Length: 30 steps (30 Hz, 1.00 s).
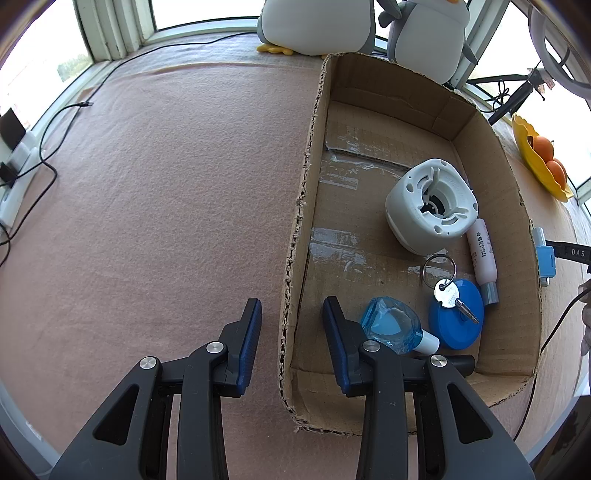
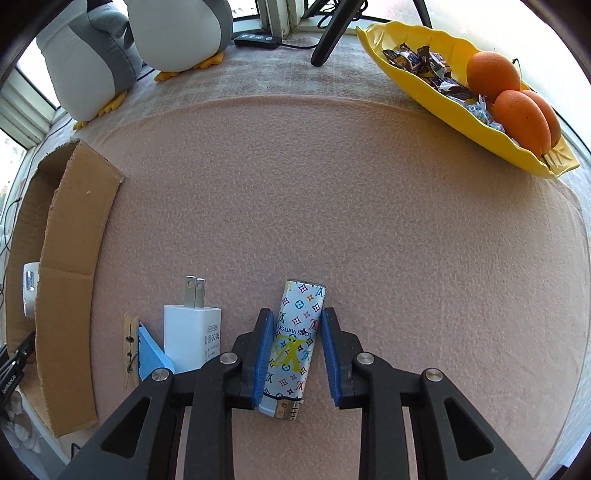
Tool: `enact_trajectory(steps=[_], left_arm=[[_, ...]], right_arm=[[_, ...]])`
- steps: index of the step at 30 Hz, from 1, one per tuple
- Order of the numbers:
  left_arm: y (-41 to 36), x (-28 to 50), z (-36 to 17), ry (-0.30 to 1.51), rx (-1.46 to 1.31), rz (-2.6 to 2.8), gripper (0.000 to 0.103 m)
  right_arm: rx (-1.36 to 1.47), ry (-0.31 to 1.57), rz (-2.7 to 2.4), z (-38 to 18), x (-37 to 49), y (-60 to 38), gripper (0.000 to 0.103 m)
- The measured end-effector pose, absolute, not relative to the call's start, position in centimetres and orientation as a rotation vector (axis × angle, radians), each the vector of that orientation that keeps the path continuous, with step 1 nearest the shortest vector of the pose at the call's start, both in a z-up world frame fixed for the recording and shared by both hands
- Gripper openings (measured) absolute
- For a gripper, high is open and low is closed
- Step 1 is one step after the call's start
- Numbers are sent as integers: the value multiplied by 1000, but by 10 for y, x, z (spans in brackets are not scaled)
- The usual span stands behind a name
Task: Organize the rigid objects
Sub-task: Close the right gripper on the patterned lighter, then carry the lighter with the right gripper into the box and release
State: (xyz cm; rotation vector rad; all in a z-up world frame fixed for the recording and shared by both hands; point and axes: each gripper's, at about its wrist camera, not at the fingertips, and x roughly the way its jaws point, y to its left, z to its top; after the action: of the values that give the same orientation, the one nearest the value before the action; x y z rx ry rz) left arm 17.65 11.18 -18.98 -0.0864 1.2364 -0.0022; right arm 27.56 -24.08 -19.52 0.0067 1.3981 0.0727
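Observation:
A patterned lighter [image 2: 295, 343] lies on the pink felt between the blue pads of my right gripper [image 2: 297, 314], which points straight down and is shut on it. A white charger plug [image 2: 192, 336] and a blue piece with a wooden clip [image 2: 130, 343] lie just left of it. My left gripper [image 1: 292, 302] hovers open astride the left wall of the cardboard box [image 1: 295, 240], touching nothing. Inside the box are a white round device [image 1: 430, 205], a key on a ring [image 1: 448, 295], a blue lid [image 1: 456, 317], a blue bottle [image 1: 391, 325] and a pale tube [image 1: 482, 254].
A yellow dish [image 2: 461, 122] with oranges and sweets sits at the far right. Two plush penguins [image 2: 177, 33] stand at the back by the window. Cables and a power strip [image 1: 14, 173] run along the left edge. Bare felt lies left of the box.

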Motion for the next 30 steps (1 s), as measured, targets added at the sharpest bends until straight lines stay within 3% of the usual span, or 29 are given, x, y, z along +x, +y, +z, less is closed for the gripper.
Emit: enact_trajectory(steps=[14,30], left_arm=[[113,177,-190,1237,-85,-3,35],[112,178,-190,1236,-85,-4,35]], right_arm=[[-12,1319,100,-183,236,-243,20],[-7,1131,243,-104,218,-194,20]])
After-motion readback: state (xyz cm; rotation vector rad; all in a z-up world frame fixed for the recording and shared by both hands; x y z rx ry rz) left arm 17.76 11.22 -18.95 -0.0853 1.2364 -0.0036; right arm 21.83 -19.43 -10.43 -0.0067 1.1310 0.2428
